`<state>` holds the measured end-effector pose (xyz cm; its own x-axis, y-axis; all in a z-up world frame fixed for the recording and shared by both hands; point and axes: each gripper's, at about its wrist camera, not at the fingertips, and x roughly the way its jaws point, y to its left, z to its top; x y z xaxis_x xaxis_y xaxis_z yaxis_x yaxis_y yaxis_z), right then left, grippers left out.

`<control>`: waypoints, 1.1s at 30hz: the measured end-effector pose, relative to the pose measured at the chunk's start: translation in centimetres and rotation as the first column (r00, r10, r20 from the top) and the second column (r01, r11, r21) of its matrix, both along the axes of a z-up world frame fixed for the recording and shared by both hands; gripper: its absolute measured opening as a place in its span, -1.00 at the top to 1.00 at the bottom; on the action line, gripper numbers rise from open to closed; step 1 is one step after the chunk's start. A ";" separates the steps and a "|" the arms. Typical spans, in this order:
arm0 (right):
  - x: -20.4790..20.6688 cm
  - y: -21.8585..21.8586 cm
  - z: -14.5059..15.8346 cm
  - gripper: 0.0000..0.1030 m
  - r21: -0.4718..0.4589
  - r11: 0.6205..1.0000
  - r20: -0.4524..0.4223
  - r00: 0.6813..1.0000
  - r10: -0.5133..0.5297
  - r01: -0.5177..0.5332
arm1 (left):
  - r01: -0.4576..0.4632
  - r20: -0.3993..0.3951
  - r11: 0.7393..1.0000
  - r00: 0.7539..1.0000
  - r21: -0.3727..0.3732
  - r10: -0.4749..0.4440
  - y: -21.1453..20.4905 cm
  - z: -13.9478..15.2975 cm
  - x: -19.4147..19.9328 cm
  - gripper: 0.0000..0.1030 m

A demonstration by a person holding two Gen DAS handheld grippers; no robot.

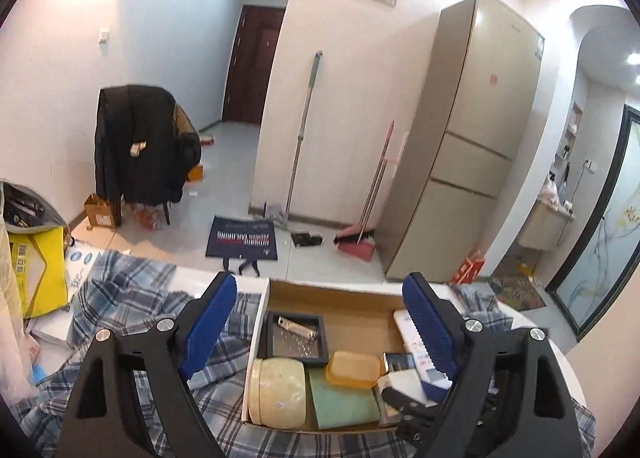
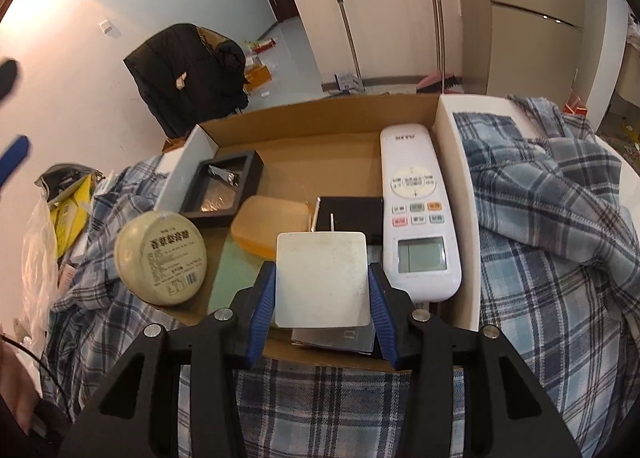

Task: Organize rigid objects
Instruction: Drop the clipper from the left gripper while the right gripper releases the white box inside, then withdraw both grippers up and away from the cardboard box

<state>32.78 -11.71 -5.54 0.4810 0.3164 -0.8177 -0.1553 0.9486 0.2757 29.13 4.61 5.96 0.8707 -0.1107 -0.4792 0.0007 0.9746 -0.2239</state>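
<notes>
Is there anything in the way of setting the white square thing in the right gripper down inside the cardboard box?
Yes. The right gripper holds the white square piece above the cardboard box, but below it lie a grey flat item and a black box. Bare floor shows only farther back.

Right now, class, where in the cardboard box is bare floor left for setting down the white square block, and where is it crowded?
Free: the box floor toward its far wall, between the black tray and the white remote. Crowded: the near half, where the round tin, orange soap box and black case sit below the right gripper's white block.
</notes>
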 end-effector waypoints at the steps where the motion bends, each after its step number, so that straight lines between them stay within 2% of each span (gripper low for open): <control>1: 0.0 0.0 0.0 0.15 -0.006 1.000 0.007 1.000 0.000 0.000 | -0.007 0.019 1.000 1.000 -0.002 0.007 0.1 0.3 -0.3 -0.69; 4: -0.1 0.1 0.3 0.09 -0.027 1.000 0.016 1.000 -0.003 0.004 | -0.019 0.061 1.000 0.998 -0.006 0.020 0.3 1.0 -0.9 -0.69; 8: -0.6 -0.4 1.8 -0.15 -0.020 1.000 0.069 0.997 -0.016 0.018 | -0.031 0.115 0.999 0.993 0.028 0.027 0.0 2.2 -2.1 -0.69; 12: -1.7 -1.3 4.7 -0.17 -0.044 0.997 0.179 0.983 -0.050 0.058 | -0.050 0.196 0.996 0.980 0.072 0.035 -0.6 3.7 -3.8 -0.70; 14: -2.5 -2.0 6.6 -0.23 -0.051 0.995 0.254 0.964 -0.074 0.090 | -0.062 0.252 0.994 0.967 0.090 0.038 -0.8 4.5 -5.0 -0.83; 16: -3.6 -2.7 8.7 -0.30 -0.071 0.989 0.350 0.932 -0.097 0.130 | -0.064 0.305 0.994 0.952 0.090 0.033 -0.8 5.3 -6.1 -0.99; 18: -4.6 -3.0 10.6 -0.30 -0.096 0.984 0.419 0.903 -0.098 0.151 | -0.057 0.373 0.994 0.928 0.089 0.020 -0.8 6.1 -7.4 -1.00; 20: -5.6 -3.3 12.4 -0.32 -0.106 0.980 0.473 0.876 -0.098 0.167 | -0.070 0.392 0.993 0.919 0.091 0.029 -0.7 6.7 -8.1 -1.00; 22: -6.8 -3.7 14.1 -0.44 -0.100 0.977 0.532 0.840 -0.106 0.186 | -0.068 0.410 0.994 0.912 0.085 0.027 -0.6 7.3 -8.9 -1.00; 24: -8.0 -4.2 15.6 -0.79 -0.078 0.976 0.589 0.799 -0.119 0.203 | -0.081 0.430 0.993 0.902 0.088 0.035 -0.6 7.8 -9.6 -1.00; 26: -9.6 -4.6 17.2 -1.00 -0.041 0.975 0.654 0.743 -0.140 0.220 | -0.091 0.449 0.991 0.893 0.094 0.039 -0.7 8.3 -10.4 -1.00; 28: -11.3 -5.1 18.7 -1.00 -0.004 0.972 0.716 0.679 -0.161 0.234 | -0.091 0.471 0.991 0.882 0.099 0.033 -1.0 9.1 -11.4 -1.00; 30: -12.7 -5.4 20.1 -1.00 0.009 0.972 0.759 0.631 -0.160 0.236 | -0.101 0.492 0.990 0.870 0.103 0.038 -1.2 9.7 -12.4 -1.00; 33: -14.3 -5.3 22.0 -1.00 0.007 0.968 0.802 0.577 -0.156 0.252 | -0.087 0.541 0.994 0.840 0.071 0.035 -1.4 11.1 -14.7 -1.00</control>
